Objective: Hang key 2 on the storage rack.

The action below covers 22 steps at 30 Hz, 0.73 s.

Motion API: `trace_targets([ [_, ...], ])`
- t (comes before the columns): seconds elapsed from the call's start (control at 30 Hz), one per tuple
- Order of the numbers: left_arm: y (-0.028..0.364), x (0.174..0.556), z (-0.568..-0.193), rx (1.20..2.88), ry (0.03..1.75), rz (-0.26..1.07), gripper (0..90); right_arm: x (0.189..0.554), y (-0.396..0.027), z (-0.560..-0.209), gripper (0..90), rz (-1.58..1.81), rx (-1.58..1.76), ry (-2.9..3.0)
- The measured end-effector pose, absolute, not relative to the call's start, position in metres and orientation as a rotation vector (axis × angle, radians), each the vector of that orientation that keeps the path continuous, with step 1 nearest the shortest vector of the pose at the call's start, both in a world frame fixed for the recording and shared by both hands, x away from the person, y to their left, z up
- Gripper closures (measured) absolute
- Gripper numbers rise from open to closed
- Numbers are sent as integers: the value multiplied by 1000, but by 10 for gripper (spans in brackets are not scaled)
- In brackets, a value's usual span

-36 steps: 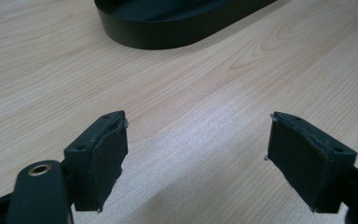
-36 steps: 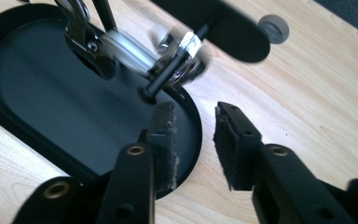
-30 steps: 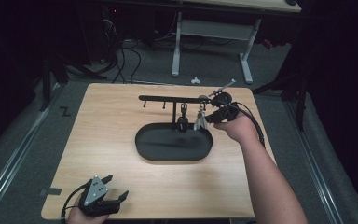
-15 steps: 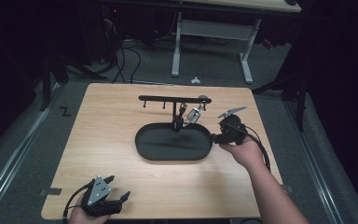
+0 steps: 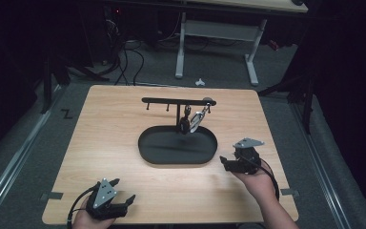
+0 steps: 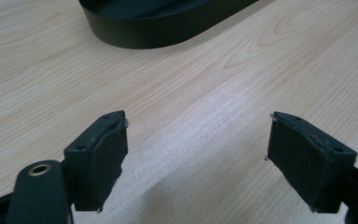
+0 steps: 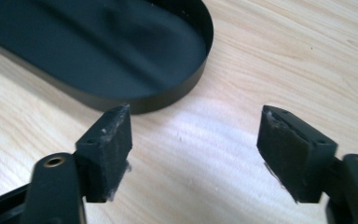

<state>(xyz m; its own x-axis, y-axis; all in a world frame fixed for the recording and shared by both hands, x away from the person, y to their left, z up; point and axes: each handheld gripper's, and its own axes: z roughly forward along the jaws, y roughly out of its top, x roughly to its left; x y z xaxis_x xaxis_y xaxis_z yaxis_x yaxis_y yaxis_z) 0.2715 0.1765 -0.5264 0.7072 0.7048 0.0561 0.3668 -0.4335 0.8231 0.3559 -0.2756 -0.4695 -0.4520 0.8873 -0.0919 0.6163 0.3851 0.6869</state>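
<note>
— How do the fingers [image 7: 109,140] on the right gripper [image 7: 196,154] stand?

— Spread wide, nothing between them; they have just been opening. Below them is bare table [image 7: 284,56], with the rounded end of the black tray [image 7: 186,88] just ahead.

— And the other one?

— The left gripper [image 6: 196,158] is spread and empty too, low over the wood near the front edge.

— Where's the hanging piece?

— The keys [image 5: 192,122] dangle from the rack [image 5: 171,100] above the tray's back rim, well apart from both grippers.

— So which step is this?

— I'd judge the hanging is done and the hand is clear. Next likely calls only for resting, or reaching back for another hook.
</note>
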Motion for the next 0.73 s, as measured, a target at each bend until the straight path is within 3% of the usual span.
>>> trace_targets([
  [0.3, 173, 274, -525, 2042, 809, 486, 205, 316, -286, -500, 209, 1000, 1308, 2118],
  [0.4, 172, 274, -525, 2030, 824, 474, 205, 276, -299, -515, 203, 1122, 1339, 1968],
  [0.53, 170, 274, -523, 2027, 833, 495, 205, 270, -305, -505, 190, 1090, 1290, 1927],
  [0.73, 173, 273, -522, 2012, 850, 505, 205, 277, -305, -517, 177, 1090, 1361, 1972],
])
